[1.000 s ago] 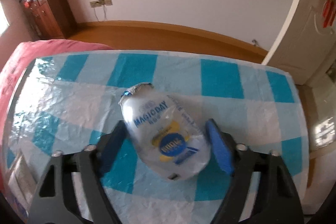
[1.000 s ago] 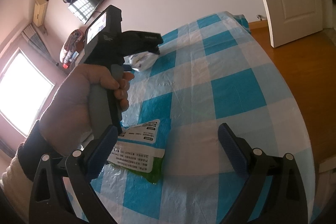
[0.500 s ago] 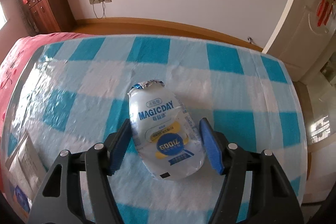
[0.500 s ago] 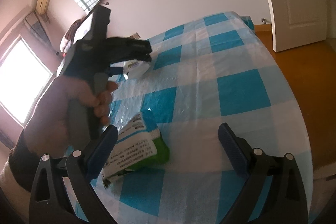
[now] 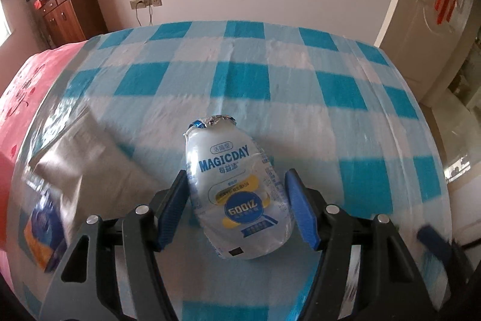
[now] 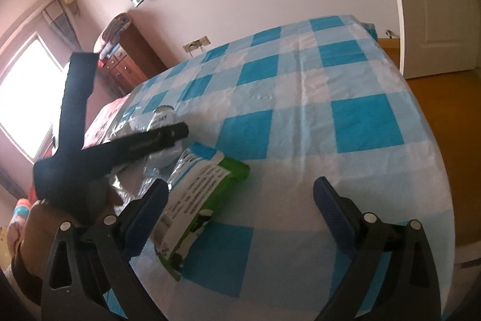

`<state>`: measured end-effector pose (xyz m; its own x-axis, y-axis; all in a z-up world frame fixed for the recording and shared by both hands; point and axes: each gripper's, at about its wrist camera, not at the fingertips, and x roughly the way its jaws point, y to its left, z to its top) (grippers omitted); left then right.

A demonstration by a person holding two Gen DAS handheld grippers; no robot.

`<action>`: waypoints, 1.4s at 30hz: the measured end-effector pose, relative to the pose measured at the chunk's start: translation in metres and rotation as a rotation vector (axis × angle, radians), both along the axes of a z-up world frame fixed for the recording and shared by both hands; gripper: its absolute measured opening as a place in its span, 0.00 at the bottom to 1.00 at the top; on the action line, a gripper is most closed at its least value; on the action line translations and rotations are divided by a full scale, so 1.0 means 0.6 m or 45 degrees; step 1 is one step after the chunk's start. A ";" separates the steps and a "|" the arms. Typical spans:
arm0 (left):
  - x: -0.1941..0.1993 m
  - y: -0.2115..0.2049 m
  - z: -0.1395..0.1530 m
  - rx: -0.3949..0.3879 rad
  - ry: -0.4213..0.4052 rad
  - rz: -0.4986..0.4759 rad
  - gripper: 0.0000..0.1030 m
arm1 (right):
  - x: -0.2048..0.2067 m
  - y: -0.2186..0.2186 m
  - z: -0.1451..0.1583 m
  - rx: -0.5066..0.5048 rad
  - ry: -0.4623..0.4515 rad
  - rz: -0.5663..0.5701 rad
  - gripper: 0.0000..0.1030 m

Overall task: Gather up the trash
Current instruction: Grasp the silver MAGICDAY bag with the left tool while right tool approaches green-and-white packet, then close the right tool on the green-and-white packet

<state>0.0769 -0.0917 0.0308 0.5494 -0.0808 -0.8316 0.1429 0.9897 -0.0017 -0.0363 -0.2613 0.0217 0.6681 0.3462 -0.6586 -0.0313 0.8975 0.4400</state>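
Observation:
My left gripper (image 5: 237, 206) is shut on a crushed white MAGICDAY drink bottle (image 5: 234, 191) with a foil top, held above the blue checked tablecloth (image 5: 270, 86). The bottle also shows in the right wrist view (image 6: 162, 119), behind the left gripper's black body (image 6: 120, 149). My right gripper (image 6: 240, 206) is open and empty above the cloth. A green and white wrapper (image 6: 198, 200) lies flat just ahead of its left finger.
A silver foil bag (image 5: 90, 158) and a blue and orange packet (image 5: 45, 233) lie on the cloth at the left. Pink bedding (image 5: 21, 89) borders the cloth. A wooden dresser (image 5: 69, 11) and a white door (image 6: 436, 2) stand by the walls.
My left gripper has lifted the bottle and swung left, so the foil bag has come into view. My right gripper has moved nearer to the green wrapper.

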 end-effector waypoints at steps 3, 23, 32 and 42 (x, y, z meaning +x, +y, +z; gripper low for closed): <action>-0.036 0.012 0.000 -0.013 0.000 -0.007 0.64 | -0.002 0.007 0.000 -0.011 0.002 0.011 0.93; -0.187 0.048 0.002 -0.049 0.007 -0.105 0.61 | -0.013 0.048 0.005 -0.096 -0.015 0.081 0.83; -0.215 0.123 0.007 -0.117 0.002 -0.045 0.55 | -0.005 0.107 0.002 -0.347 0.034 0.134 0.83; -0.233 0.169 0.003 -0.176 0.006 -0.053 0.55 | -0.002 0.143 -0.007 -0.563 0.070 0.148 0.83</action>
